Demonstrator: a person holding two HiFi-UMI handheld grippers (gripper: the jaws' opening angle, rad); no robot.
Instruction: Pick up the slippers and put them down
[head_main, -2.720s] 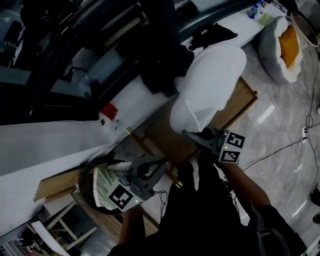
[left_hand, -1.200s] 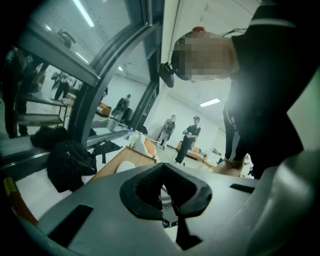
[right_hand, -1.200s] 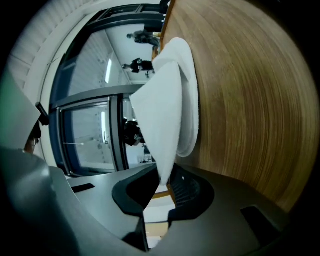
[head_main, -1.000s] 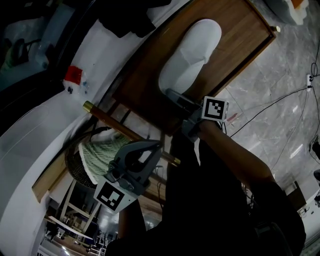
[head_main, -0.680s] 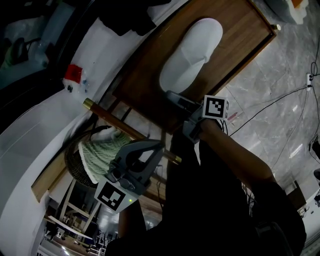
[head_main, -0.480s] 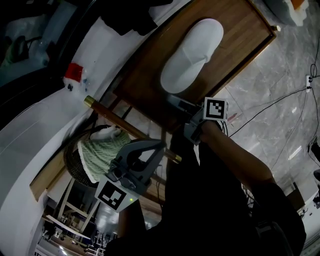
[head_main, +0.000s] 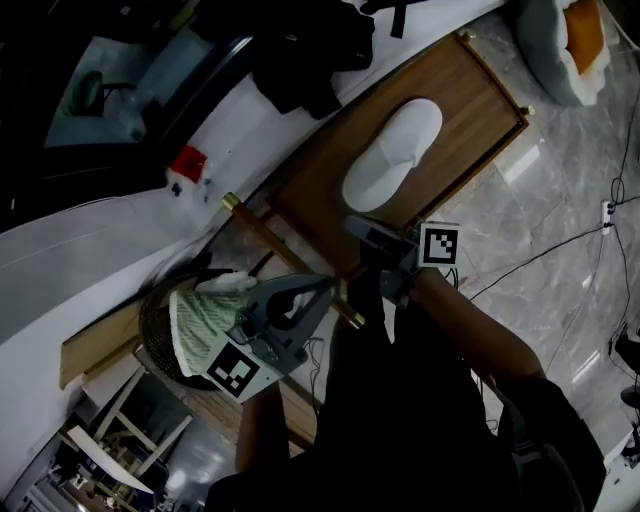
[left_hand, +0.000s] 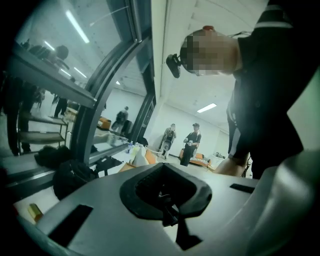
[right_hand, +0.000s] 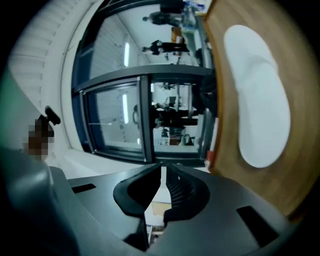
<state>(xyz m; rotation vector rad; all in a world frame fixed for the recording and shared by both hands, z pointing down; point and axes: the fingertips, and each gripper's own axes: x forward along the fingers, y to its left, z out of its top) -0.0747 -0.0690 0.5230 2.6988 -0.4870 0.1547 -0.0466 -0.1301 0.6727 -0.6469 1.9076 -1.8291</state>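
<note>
The white, soft-looking closed-toe slipper (head_main: 392, 157) lies flat on the brown wooden tabletop (head_main: 470, 100), toe towards the far corner, with nothing touching it. We see only this one slipper. It lay on the same part of the wood a second ago, so we judge it put down and released.

What has changed is the right gripper (head_main: 360, 226). A second ago its tips were at the slipper's near end. In its own view, its jaws have just been closing and now stand almost together with nothing between them (right_hand: 162, 172). The slipper (right_hand: 260, 100) sits off to the side in that view, clear of the jaws, while the gripper looks level towards a dark-framed window. We take this as the withdrawal after the release.

The left gripper (head_main: 322, 284) hovers by the table's near edge. In its own view (left_hand: 167, 200), its jaws are together and empty.

Further out, a dark woven basket (head_main: 160, 340) holds a green-and-white striped fabric item (head_main: 205, 320); we cannot tell whether that is a second slipper. If it is, it would be the next thing to fetch.
</note>
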